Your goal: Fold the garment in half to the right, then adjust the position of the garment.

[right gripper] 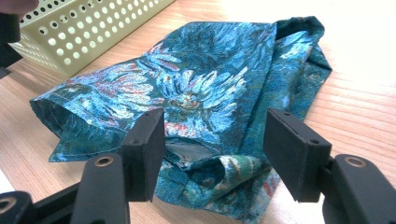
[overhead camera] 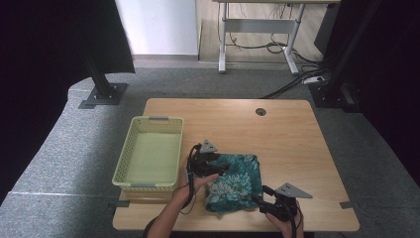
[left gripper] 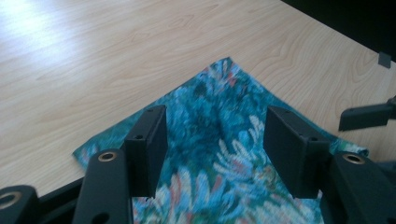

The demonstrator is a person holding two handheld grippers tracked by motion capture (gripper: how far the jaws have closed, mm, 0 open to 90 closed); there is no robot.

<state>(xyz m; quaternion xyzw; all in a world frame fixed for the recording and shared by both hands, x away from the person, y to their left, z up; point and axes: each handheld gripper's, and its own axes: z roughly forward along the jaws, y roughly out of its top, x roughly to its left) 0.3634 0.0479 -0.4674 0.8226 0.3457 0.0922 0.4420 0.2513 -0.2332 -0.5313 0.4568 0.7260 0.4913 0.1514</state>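
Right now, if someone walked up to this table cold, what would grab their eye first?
Most likely the teal floral cloth, folded into a loose bundle on the near middle of the wooden table. The left gripper sits at its left edge and the right gripper at its near right corner, both with jaws open and nothing pinched. Next would be the pale yellow perforated basket standing left of the cloth.

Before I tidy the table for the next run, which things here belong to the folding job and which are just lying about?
In the job:
- the folded teal floral cloth
- left gripper, fingers open over the cloth
- right gripper, fingers open at its near edge
- probably the yellow basket beside it

Lying about:
- the desk frame on the floor behind
- floor cables
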